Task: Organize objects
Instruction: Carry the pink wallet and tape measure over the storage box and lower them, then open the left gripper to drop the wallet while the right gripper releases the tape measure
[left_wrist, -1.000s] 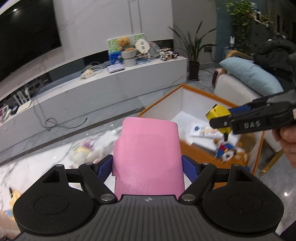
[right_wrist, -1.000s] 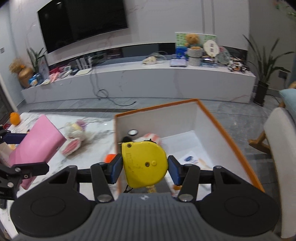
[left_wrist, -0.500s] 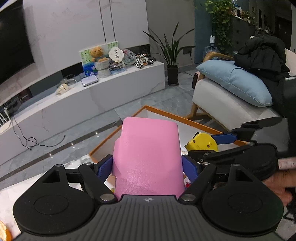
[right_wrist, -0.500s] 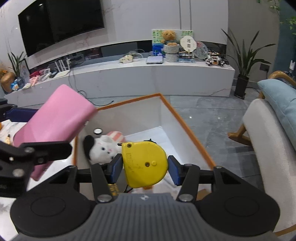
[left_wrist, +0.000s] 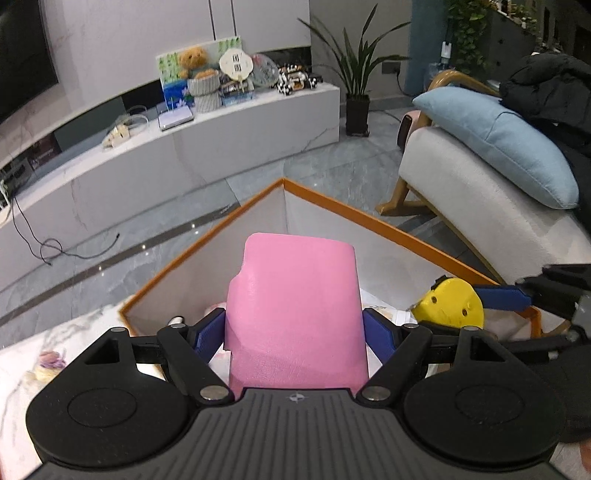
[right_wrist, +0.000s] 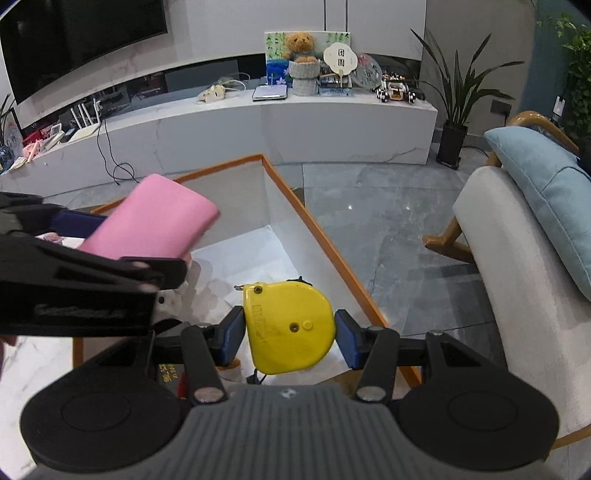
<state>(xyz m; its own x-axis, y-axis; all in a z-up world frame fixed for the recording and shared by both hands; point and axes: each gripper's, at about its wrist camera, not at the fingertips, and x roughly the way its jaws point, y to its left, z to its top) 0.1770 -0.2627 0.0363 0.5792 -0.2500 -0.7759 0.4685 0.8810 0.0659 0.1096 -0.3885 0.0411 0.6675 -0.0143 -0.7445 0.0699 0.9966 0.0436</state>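
Note:
A pink case (left_wrist: 295, 314) is clamped between the blue pads of my left gripper (left_wrist: 293, 332), held over the open white box with an orange rim (left_wrist: 369, 218). In the right wrist view the same pink case (right_wrist: 155, 225) hangs at the left, above the box (right_wrist: 314, 225). My right gripper (right_wrist: 290, 332) is shut on a yellow tape measure (right_wrist: 288, 328), also above the box's inside. From the left wrist view the tape measure (left_wrist: 448, 302) shows at the right between blue pads. A white plush toy lies in the box, mostly hidden under the left gripper.
The box stands at the edge of a white marble table (right_wrist: 33, 362). A grey armchair (right_wrist: 517, 295) with a blue cushion (right_wrist: 546, 199) sits to the right. A long white TV bench (right_wrist: 258, 129) with a teddy bear and clutter runs along the back wall.
Both grippers have moved over the box and sunk slightly with their loads. The pink case came from above the table at the left to above the box's inside.

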